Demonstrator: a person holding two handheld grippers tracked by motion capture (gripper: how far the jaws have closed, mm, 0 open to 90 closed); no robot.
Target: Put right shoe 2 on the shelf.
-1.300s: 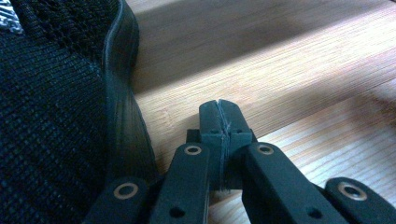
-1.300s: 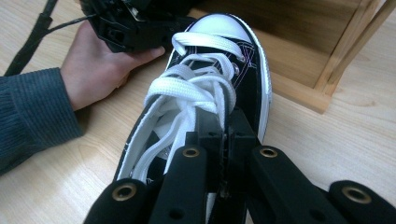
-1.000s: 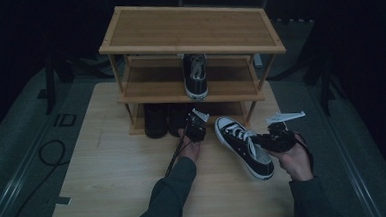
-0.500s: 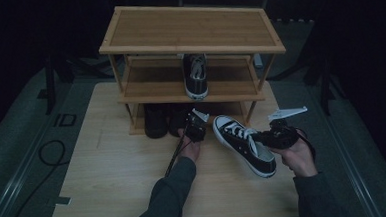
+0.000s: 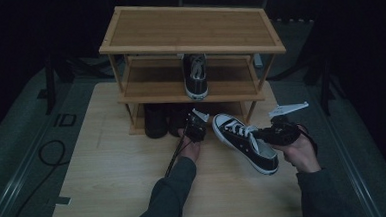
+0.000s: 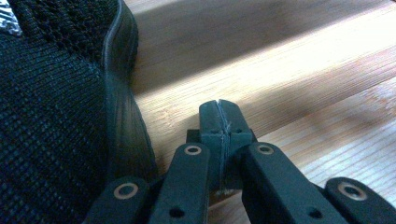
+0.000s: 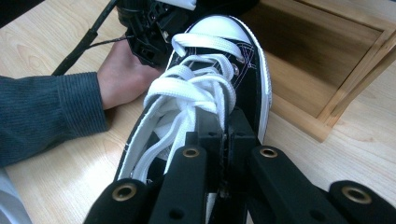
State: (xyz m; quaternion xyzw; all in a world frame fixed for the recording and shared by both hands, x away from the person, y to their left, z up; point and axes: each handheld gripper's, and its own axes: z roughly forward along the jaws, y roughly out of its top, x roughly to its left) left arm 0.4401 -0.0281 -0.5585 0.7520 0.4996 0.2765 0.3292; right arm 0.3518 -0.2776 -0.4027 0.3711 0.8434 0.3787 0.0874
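Dark grey ribbed knit sleeves point(image 7: 46, 116) are worn on both forearms. Each black two-jaw gripper point(image 6: 218, 116) is built of linked bars fixed with brass-ringed rivets; a black cable point(image 5: 176, 154) is trailed, and a grey three-cornered plate point(image 5: 288, 108) is carried on top.

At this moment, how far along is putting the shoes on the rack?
Done: one sneaker sits on the middle shelf of the rack, and dark shoes stand on the bottom level. In hand: the right gripper is shut on the black-and-white sneaker, which lies beside the rack on the table. The left gripper is shut, empty, beside the dark shoes. Left: shelving that sneaker.
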